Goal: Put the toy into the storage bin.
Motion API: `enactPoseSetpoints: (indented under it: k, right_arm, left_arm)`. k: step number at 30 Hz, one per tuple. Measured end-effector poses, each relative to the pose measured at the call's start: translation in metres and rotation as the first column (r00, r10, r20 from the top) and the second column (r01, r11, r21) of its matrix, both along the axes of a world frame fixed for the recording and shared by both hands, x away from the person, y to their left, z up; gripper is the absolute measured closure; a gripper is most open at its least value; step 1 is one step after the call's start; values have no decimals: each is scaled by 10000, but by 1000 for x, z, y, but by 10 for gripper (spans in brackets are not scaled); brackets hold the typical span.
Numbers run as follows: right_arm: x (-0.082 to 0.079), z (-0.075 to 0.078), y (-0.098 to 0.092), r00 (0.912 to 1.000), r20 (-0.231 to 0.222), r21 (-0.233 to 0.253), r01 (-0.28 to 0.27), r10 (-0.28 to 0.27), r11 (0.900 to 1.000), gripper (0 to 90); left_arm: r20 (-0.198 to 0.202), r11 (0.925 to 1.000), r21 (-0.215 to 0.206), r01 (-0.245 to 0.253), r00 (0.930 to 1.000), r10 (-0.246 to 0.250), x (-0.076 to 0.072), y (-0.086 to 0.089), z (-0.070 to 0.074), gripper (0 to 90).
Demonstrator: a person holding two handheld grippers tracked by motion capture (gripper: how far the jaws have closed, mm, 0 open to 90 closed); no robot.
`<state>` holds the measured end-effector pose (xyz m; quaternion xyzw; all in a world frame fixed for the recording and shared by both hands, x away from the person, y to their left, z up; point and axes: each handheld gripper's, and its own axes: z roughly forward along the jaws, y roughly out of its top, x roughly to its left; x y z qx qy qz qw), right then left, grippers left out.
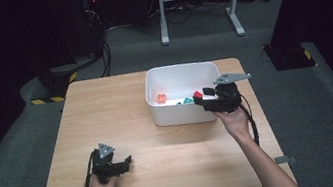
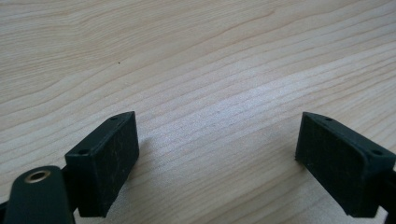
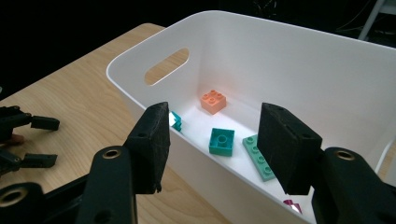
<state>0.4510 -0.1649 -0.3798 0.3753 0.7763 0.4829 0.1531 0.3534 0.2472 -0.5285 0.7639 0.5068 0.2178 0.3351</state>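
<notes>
A white bin [image 1: 178, 114] stands on the wooden table [image 1: 107, 113] right of centre. Inside lie an orange brick [image 3: 213, 101], a teal square brick [image 3: 222, 141], a pale green flat plate [image 3: 254, 148], a small teal piece [image 3: 176, 120] and a reddish piece [image 3: 292, 205]. My right gripper [image 1: 203, 94] hovers over the bin's near right corner, open, with nothing between its jaws [image 3: 212, 116]. My left gripper [image 1: 128, 163] rests low at the table's front left, open over bare wood [image 2: 217, 135].
The bin has a handle slot [image 3: 166, 65] in its end wall. The left gripper [image 3: 28, 140] shows far off in the right gripper view. A white stand's legs [image 1: 196, 2] and cables lie on the grey floor behind the table.
</notes>
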Motion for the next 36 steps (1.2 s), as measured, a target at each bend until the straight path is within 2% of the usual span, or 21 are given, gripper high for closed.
enactPoseSetpoints:
  k: [6,21,36]
  right_arm:
    - [-12,-2,-2,9999,113,-172,-124,126,9998,440]
    - [-37,-11,-7,9991,298,-3,-317,317,9995,441]
    - [-52,-27,-7,9991,149,-12,-388,388,9992,441]
  left_arm:
    - [1,10000,0,0,10000,0,0,0,0,131]
    - [-1,10000,0,2,10000,-2,0,0,0,131]
    - [0,10000,-4,0,10000,0,0,0,0,131]
